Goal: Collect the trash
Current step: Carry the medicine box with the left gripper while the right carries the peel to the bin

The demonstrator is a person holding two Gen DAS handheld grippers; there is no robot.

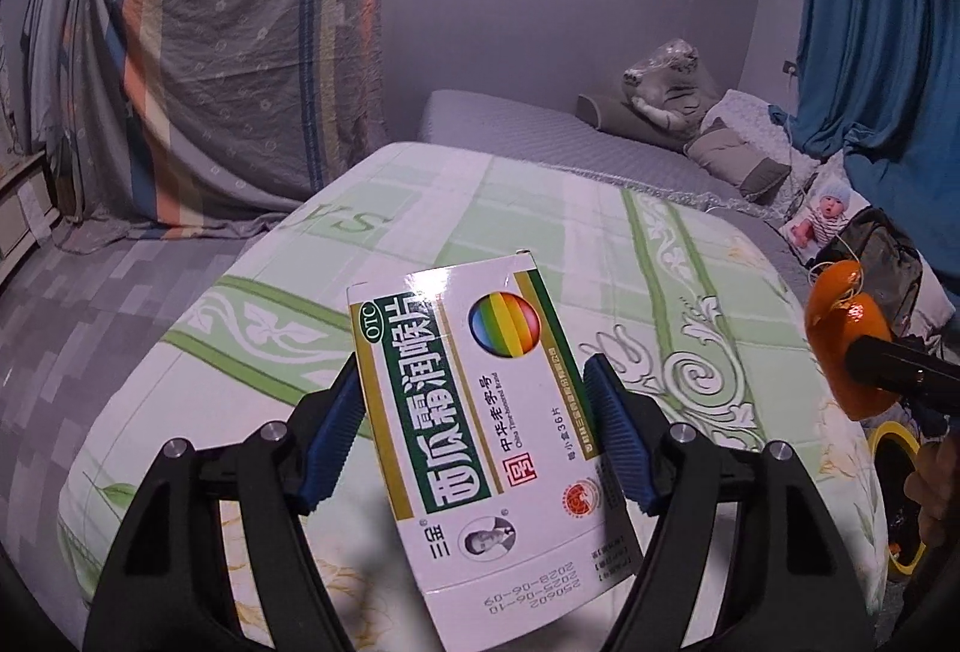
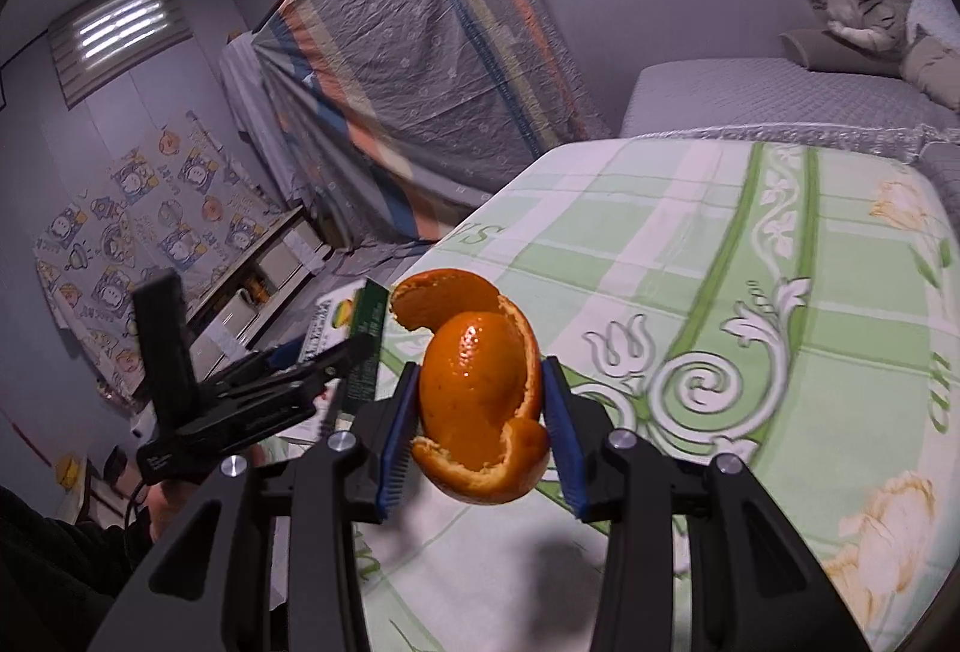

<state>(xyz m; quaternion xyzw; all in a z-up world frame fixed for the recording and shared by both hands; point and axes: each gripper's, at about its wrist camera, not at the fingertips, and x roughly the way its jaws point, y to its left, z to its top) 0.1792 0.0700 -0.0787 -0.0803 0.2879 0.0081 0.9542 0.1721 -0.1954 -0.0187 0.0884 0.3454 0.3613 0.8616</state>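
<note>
A white and green medicine box (image 1: pixel 480 412) with a rainbow circle hangs above the table, and the blue pads of my left gripper (image 1: pixel 474 376) press on its two long edges. My right gripper (image 2: pixel 480 367) is shut on a curled orange peel (image 2: pixel 480 388), lifted off the green and white tablecloth (image 2: pixel 720 232). The two grippers are side by side. In the left wrist view the orange peel (image 1: pixel 840 346) shows at the right edge. In the right wrist view the medicine box (image 2: pixel 345 319) and my left gripper (image 2: pixel 324 358) show at the left.
Beyond the table lies a grey bed (image 1: pixel 540 129) with pillows and a wrapped plush tiger (image 1: pixel 666 87). A striped sheet (image 1: pixel 240 51) drapes over tall furniture at the left. A blue curtain (image 1: pixel 870 21), a dark bag (image 1: pixel 882 256) and a yellow tape roll (image 1: pixel 897 448) are at the right.
</note>
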